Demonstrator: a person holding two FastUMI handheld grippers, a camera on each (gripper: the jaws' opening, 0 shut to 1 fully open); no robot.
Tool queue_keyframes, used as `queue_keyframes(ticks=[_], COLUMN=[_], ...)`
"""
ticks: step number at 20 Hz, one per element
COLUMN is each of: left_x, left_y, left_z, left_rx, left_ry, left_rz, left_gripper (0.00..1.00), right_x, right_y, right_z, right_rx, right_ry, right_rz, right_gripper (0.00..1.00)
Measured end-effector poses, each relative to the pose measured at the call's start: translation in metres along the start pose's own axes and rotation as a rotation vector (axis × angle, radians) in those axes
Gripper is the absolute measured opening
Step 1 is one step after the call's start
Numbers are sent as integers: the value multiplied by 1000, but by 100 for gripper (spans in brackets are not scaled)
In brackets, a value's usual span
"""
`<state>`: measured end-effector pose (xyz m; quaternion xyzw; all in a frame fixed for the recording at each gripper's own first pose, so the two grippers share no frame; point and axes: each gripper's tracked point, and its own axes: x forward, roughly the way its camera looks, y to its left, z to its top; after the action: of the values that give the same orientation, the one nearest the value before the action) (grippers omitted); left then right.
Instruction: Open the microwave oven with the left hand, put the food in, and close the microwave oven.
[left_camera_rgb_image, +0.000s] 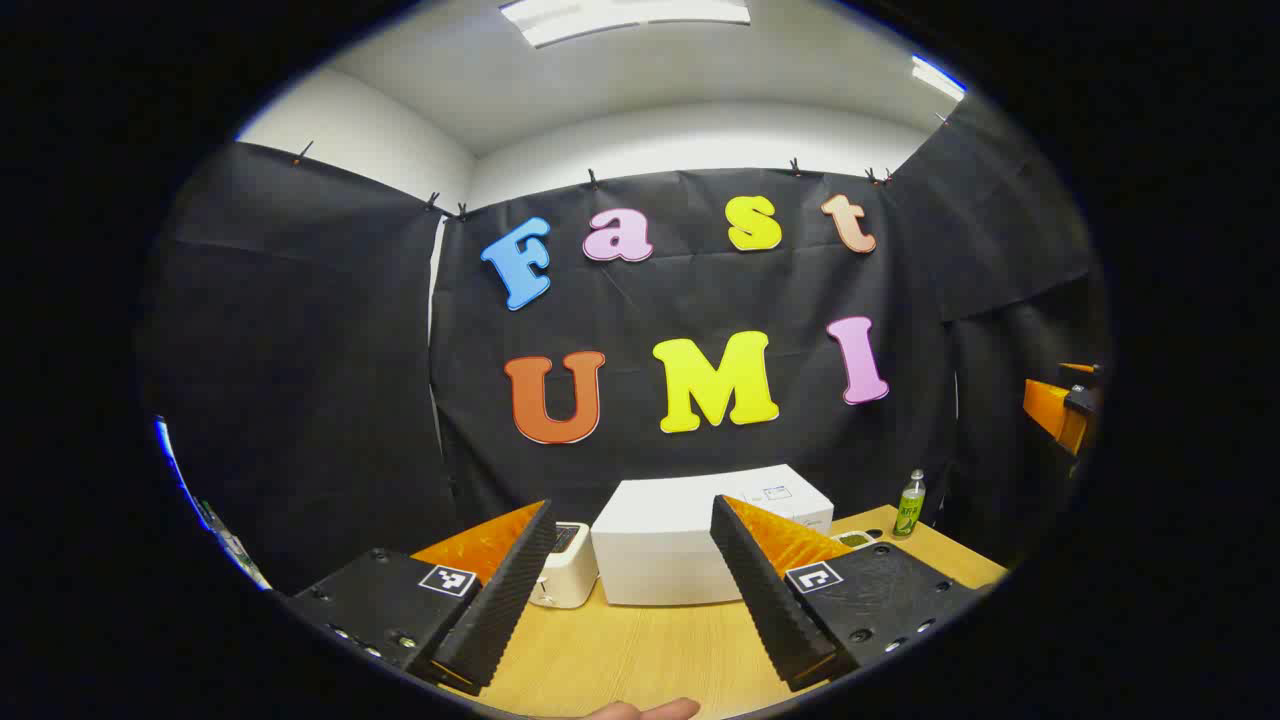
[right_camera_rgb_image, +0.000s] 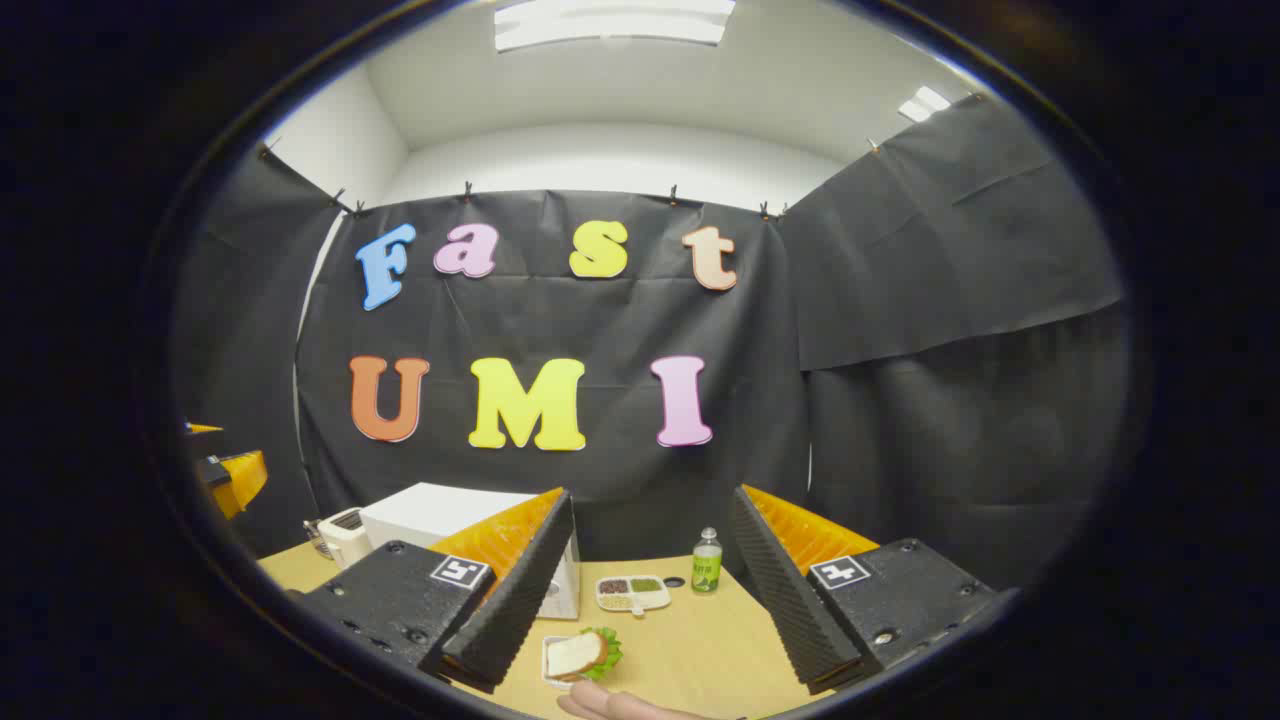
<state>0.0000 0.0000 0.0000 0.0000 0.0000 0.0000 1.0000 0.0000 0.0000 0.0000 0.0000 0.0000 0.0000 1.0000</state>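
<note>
- Here, the left gripper (left_camera_rgb_image: 630, 590) hangs with fingers spread wide, gripping nothing; the white microwave oven (left_camera_rgb_image: 690, 545) sits dead ahead at twelve o'clock, its long side running across the view.
- The right gripper (right_camera_rgb_image: 640, 590), likewise wide open and empty, has the sandwich on a small plate (right_camera_rgb_image: 580, 655) just below its fingers at six o'clock, the microwave off at ten.
- The left hand looks nearer the oven.
- On the wooden table (left_camera_rgb_image: 640, 650): a toaster (left_camera_rgb_image: 565, 565), a sectioned snack tray (right_camera_rgb_image: 632, 592), a green bottle (right_camera_rgb_image: 706, 565).
</note>
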Motion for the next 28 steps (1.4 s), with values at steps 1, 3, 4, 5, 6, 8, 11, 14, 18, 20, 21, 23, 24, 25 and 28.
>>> queue_keyframes(ticks=[1, 3, 4, 5, 6, 8, 11, 14, 18, 20, 21, 23, 24, 25, 28], left_x=[0, 0, 0, -1, 1, 2, 4, 11, 20, 26, 29, 35, 40, 46, 68], left_y=[2, 6, 6, 8, 10, 13, 16, 21, 19, 18, 18, 12, 10, 7, -8], left_z=[1, 4, 4, 6, 8, 8, 5, 8, 6, 5, 6, 8, 9, 10, -3], left_rx=[-3, -5, -8, -13, -19, -27, -31, -35, -42, -39, -32, -18, -25, -40, -78], left_ry=[-1, -9, -9, -10, -12, -9, 1, -10, -3, 0, -7, -23, -33, -38, -15], left_rz=[5, 10, 13, 16, 19, 24, 28, 39, 42, 43, 46, 48, 53, 58, 50], left_gripper=[96, 96, 96, 96, 96, 96, 96, 96, 96, 96, 96, 96, 96, 96, 96], right_x=[1, 1, 1, 1, 0, -2, -6, -8, -8, -9, -8, -7, -7, -9, -11], right_y=[-1, 0, 1, 2, 2, 5, 5, 7, 3, -1, -3, -9, -11, -12, -17], right_z=[-2, -3, -3, -2, -1, 2, 4, 2, -1, 0, 2, 4, 4, 4, 5], right_rx=[-2, -5, -6, -5, -6, -8, -5, -5, -7, -10, -14, -21, -26, -26, -21], right_ry=[3, 6, 7, 7, 5, -4, -13, -7, -5, -8, -13, -27, -28, -28, -38], right_rz=[-2, -2, 0, 2, 4, 13, 18, 26, 24, 20, 16, 2, -2, 2, 10], right_gripper=[100, 100, 95, 95, 95, 95, 95, 95, 95, 95, 100, 95, 100, 100, 95])
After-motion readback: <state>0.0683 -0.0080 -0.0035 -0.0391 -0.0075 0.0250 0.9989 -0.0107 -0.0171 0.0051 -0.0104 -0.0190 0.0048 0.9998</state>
